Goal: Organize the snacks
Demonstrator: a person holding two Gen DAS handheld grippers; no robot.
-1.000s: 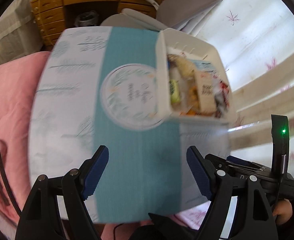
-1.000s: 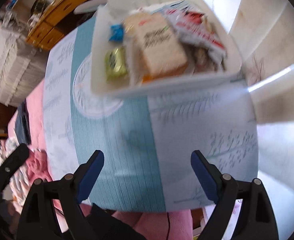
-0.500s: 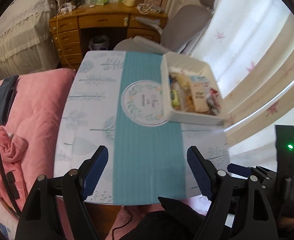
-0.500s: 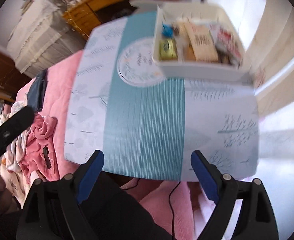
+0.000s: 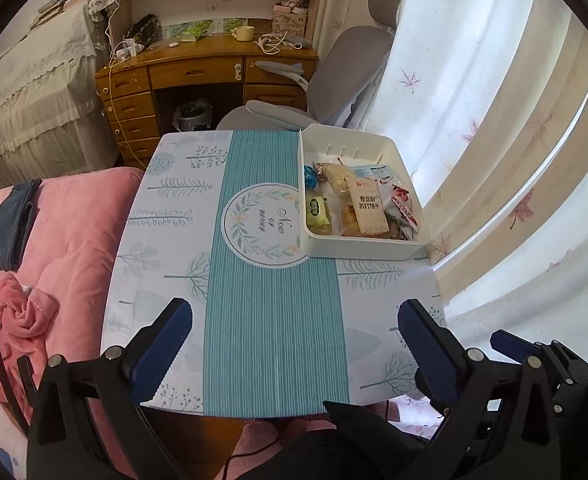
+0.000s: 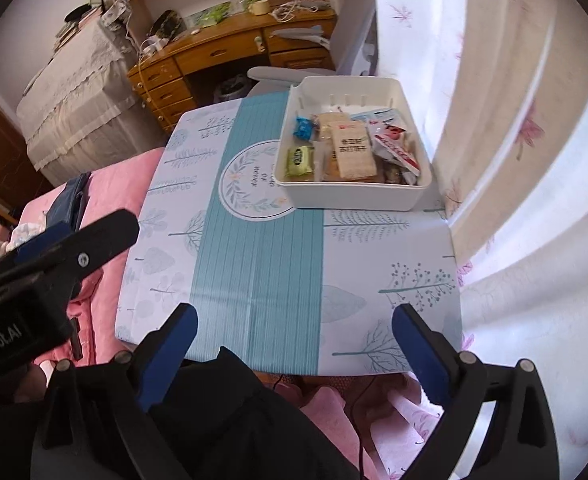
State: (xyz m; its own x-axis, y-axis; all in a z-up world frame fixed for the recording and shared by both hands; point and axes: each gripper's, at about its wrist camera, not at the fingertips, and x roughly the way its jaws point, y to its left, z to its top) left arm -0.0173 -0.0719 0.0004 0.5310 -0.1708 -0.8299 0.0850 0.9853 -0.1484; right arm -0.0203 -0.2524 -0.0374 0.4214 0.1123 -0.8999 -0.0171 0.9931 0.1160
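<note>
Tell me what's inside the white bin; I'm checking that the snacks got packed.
The white bin holds a green packet, a blue candy, a beige cracker pack and a red-white wrapper. Anything beneath them is hidden.

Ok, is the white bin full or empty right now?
Partly full: the white bin holds several wrapped snacks covering its floor, none rising above the rim.

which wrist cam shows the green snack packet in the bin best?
Right wrist. The green packet sits nearer and larger there, at the left side of the white bin, its face unobstructed. The left wrist view shows the same packet smaller and paler, close against the bin's left wall.
</note>
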